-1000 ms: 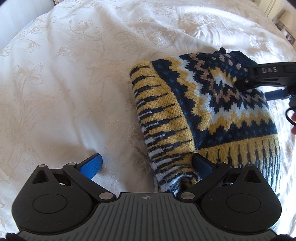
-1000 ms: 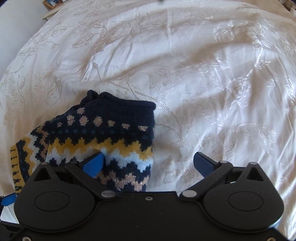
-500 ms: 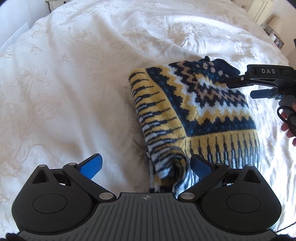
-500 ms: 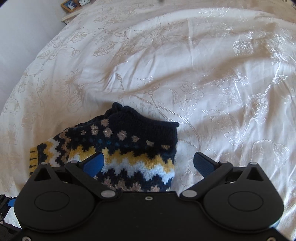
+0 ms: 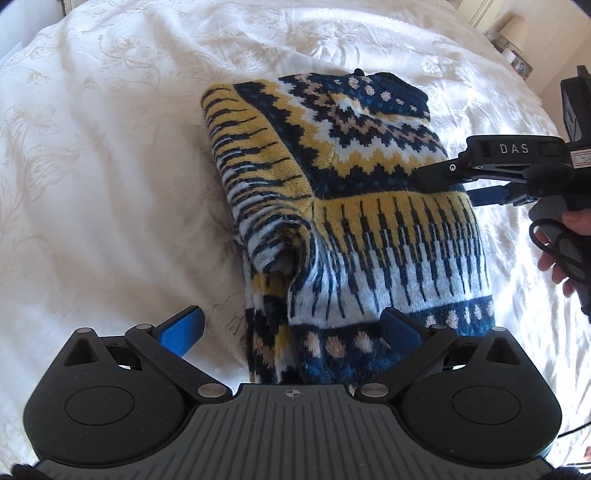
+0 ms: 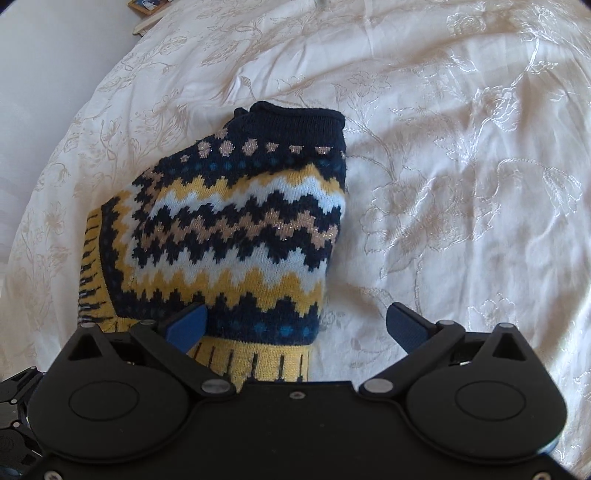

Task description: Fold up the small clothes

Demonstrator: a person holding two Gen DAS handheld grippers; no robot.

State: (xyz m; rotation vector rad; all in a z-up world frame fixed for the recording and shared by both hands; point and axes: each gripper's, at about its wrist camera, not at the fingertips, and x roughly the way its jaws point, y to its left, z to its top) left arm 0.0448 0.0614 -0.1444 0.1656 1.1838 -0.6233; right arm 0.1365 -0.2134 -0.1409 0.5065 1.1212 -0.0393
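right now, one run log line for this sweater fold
stage: sweater folded | patterned knit sweater lying on white bedspread | left gripper open, over hem | right gripper open, holding nothing

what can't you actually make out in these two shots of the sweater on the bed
- Sweater near hem: left wrist view, hidden behind the left gripper body.
- Its underside layers: both views, covered by the top fold.
- Right gripper seen from the left wrist view: cut off by the right edge.
- Framed picture: right wrist view, too small, cropped.
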